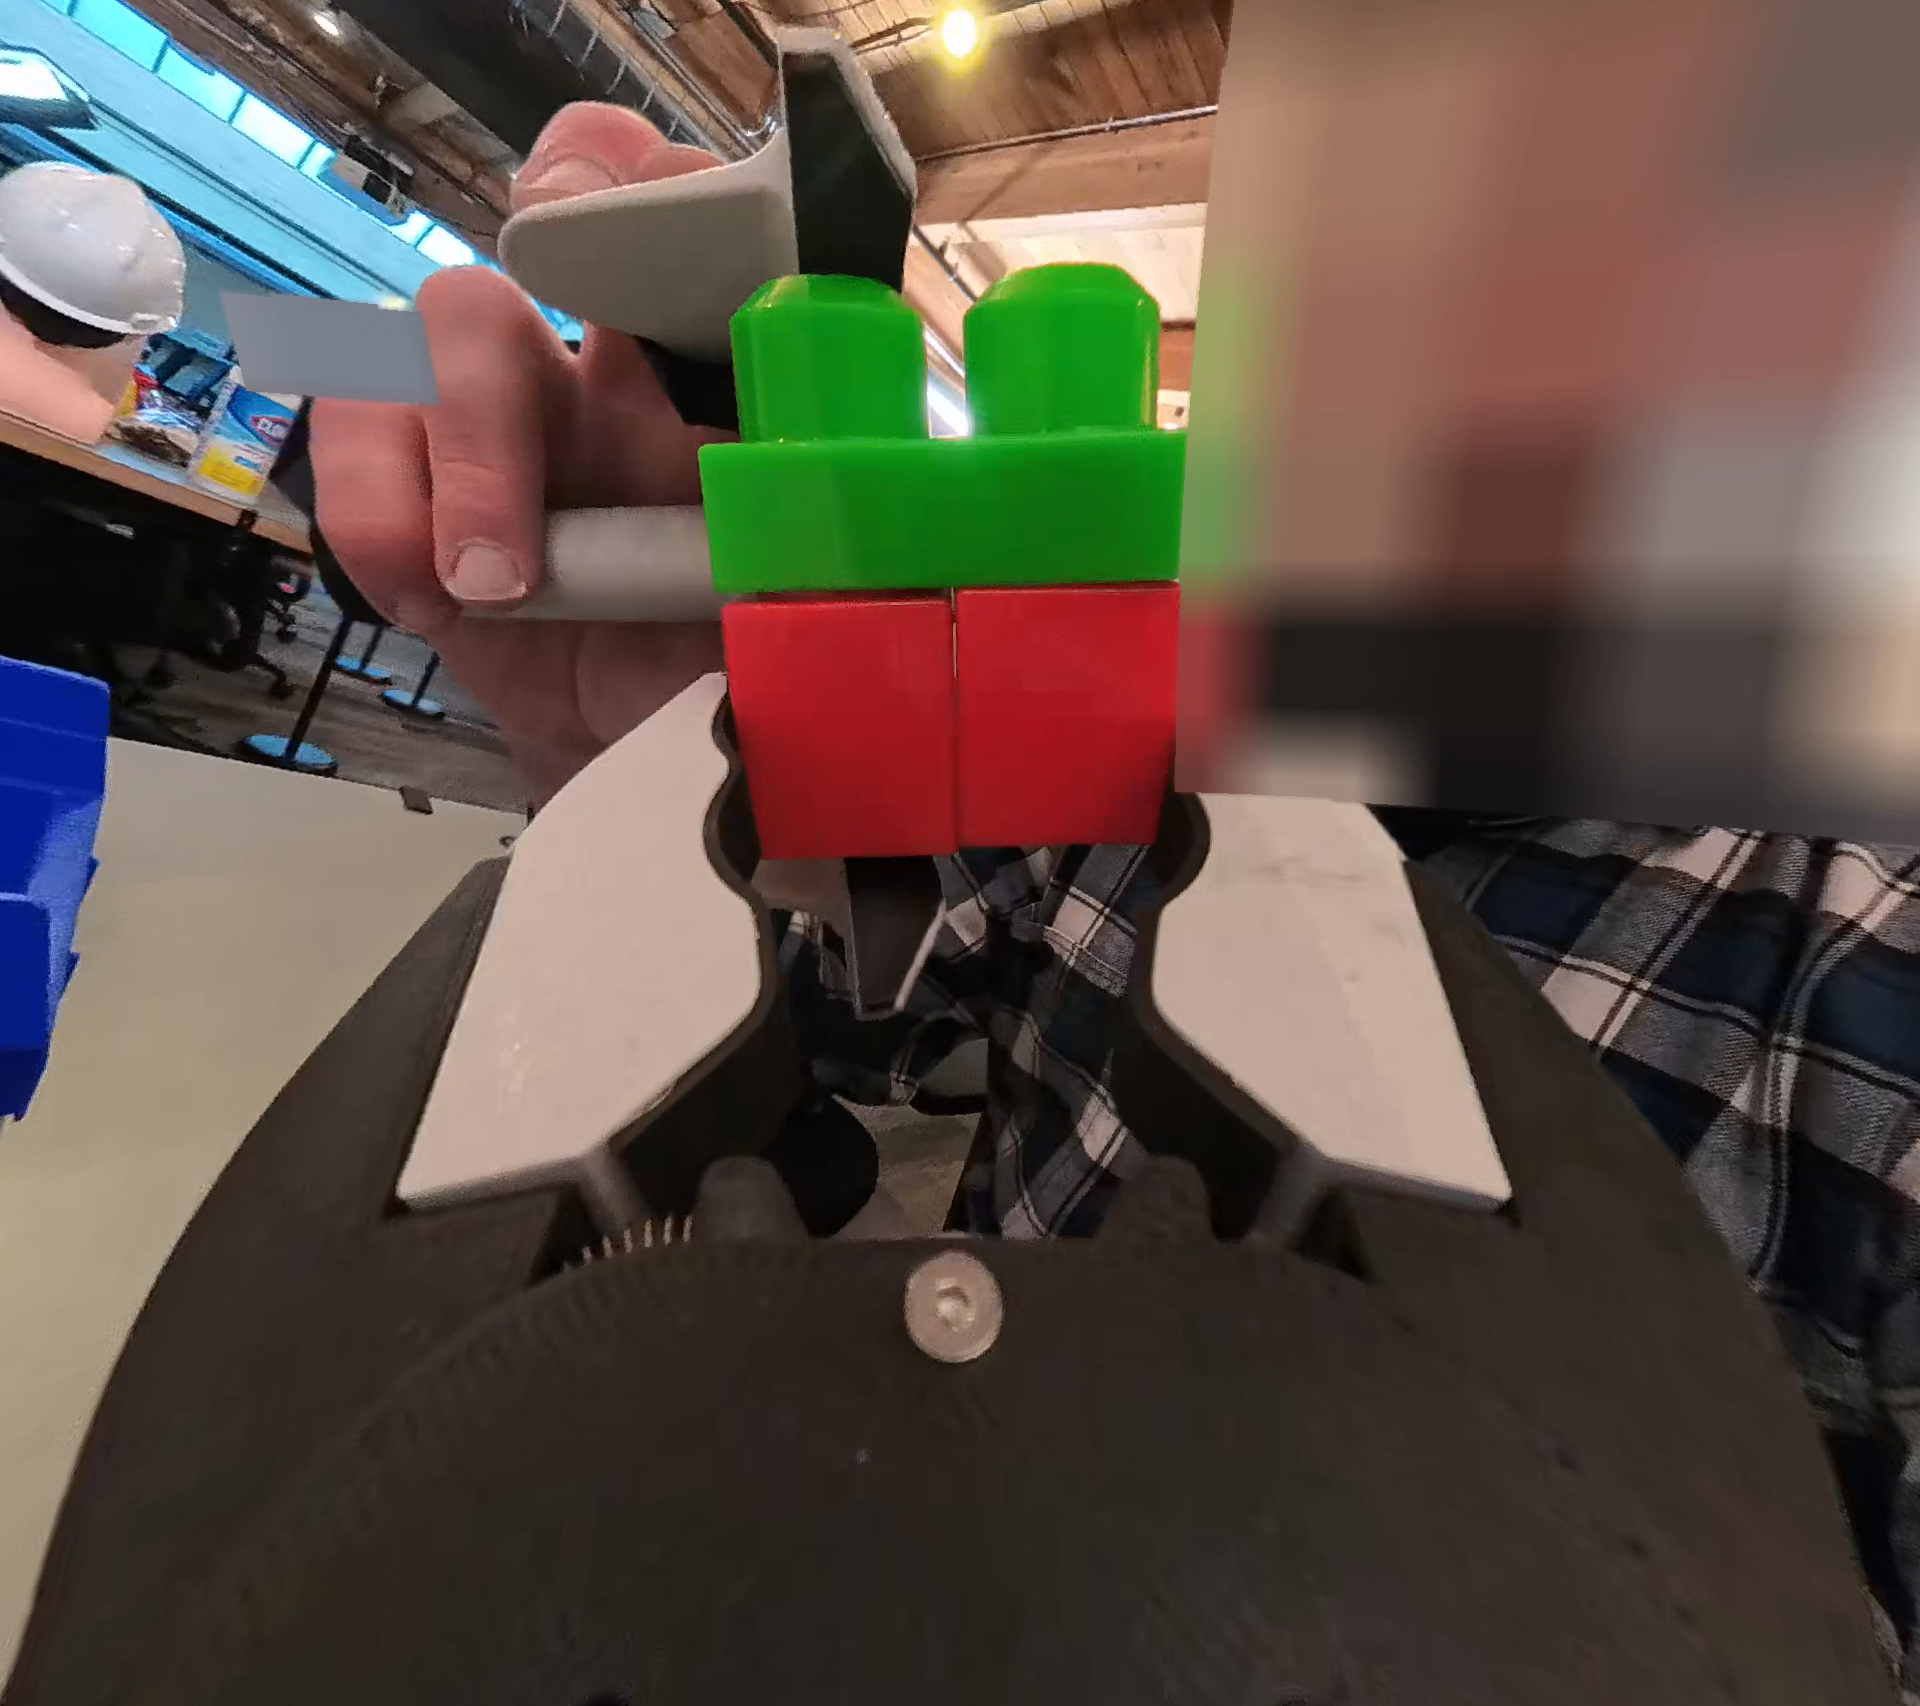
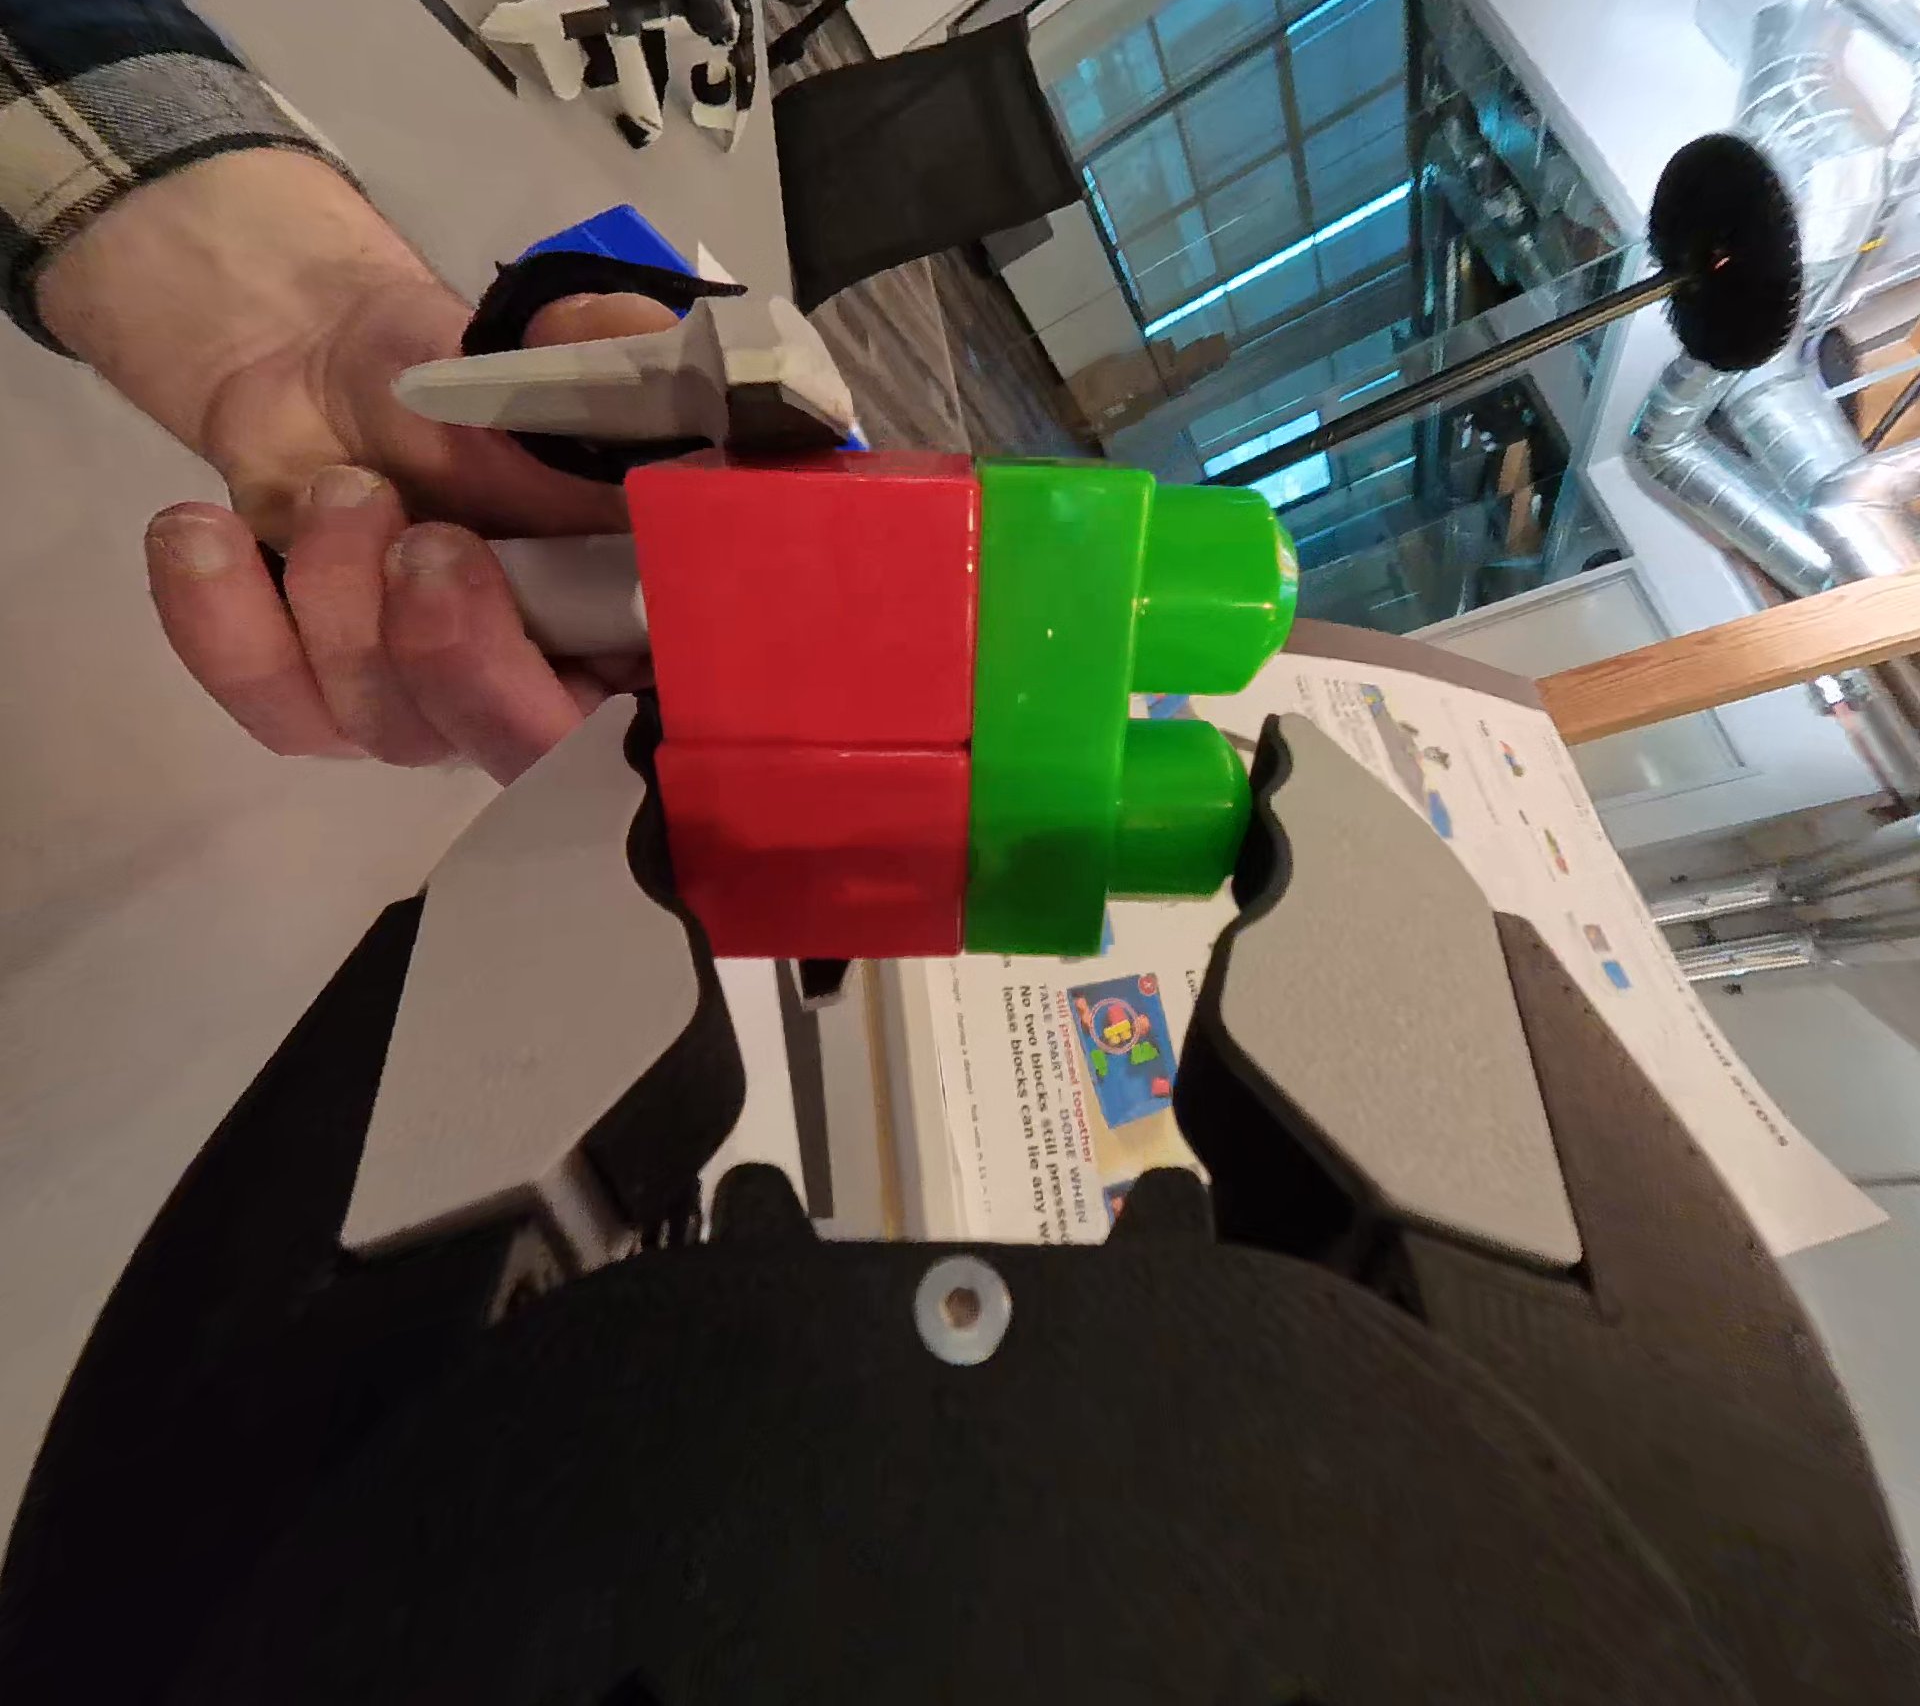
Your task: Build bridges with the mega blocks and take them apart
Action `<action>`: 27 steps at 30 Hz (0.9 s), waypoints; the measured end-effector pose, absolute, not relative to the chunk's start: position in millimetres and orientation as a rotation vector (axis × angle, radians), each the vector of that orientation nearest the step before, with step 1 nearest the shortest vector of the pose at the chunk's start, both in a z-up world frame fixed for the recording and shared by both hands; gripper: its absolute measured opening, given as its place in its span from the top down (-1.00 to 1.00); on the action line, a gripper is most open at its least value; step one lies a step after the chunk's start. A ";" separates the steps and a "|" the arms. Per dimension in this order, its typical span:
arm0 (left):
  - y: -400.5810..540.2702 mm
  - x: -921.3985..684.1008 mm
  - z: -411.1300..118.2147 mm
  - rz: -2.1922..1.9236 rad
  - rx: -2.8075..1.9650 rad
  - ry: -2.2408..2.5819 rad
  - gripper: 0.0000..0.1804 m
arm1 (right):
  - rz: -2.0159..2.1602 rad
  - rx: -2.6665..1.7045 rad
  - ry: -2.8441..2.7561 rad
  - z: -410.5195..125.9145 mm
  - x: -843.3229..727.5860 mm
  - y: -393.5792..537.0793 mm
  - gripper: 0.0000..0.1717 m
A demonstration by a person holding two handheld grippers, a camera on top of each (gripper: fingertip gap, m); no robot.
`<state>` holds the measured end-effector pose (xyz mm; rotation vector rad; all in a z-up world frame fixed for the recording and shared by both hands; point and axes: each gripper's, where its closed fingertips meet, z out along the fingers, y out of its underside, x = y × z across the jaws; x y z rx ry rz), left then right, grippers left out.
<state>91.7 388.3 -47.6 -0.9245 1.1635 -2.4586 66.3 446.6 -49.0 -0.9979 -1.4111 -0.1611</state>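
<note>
You have three blocks joined in one stack: two red blocks (image 1: 847, 721) (image 1: 1060, 716) side by side and one green block (image 1: 940, 508) seated across both. The green block carries two studs (image 1: 828, 357) (image 1: 1062, 352).

Two grippers are at the stack, each with two fingers: the left gripper (image 1: 951, 783) and the right gripper (image 2: 951, 825). Each is held by one hand, so two hands show: one (image 1: 488, 534) in the left wrist view, one (image 2: 312, 534) in the right wrist view.

Away from the stack you have one blue bin (image 1: 42, 887), one printed sheet (image 2: 1455, 877), one white hard hat (image 1: 88, 243), one lit ceiling bulb (image 1: 958, 30), and one black chair (image 2: 914, 150).
</note>
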 end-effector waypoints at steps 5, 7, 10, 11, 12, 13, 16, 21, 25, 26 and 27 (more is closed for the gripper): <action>387.4 90.7 -48.7 -2.501 -0.913 1.158 0.17 | -0.167 -1.061 -1.433 -53.3 68.4 447.0 -0.23; 388.0 90.8 -48.5 -2.509 -0.910 1.149 0.17 | -0.192 -1.081 -1.436 -54.1 69.7 447.9 -0.22; 385.9 90.1 -49.5 -2.503 -0.896 1.163 0.17 | -0.187 -1.091 -1.443 -54.6 69.2 447.2 -0.22; 387.7 90.8 -49.5 -2.485 -0.899 1.153 0.17 | -0.200 -1.095 -1.439 -54.9 70.2 448.6 -0.21; 389.0 91.2 -49.9 -2.482 -0.902 1.149 0.17 | -0.224 -1.068 -1.431 -53.3 70.2 448.2 -0.17; 390.4 91.3 -50.5 -2.482 -0.904 1.144 0.17 | -0.236 -1.027 -1.425 -50.1 68.6 445.6 -0.19; 391.8 94.2 -56.2 -2.492 -0.938 1.146 0.16 | -0.247 -1.020 -1.425 -49.3 66.7 444.7 -0.28; 383.2 96.7 -61.0 -2.479 -0.947 1.208 0.17 | -0.162 -1.046 -1.479 -60.0 62.8 439.9 -0.18; 383.3 98.5 -63.8 -2.486 -0.951 1.201 0.17 | -0.174 -1.093 -1.508 -64.8 65.3 440.6 -0.15; 382.1 98.6 -63.7 -2.477 -0.947 1.206 0.17 | -0.180 -1.094 -1.510 -64.4 65.7 439.9 -0.15; 381.5 98.5 -63.0 -2.476 -0.945 1.208 0.17 | -0.189 -1.097 -1.513 -63.9 65.8 439.4 -0.14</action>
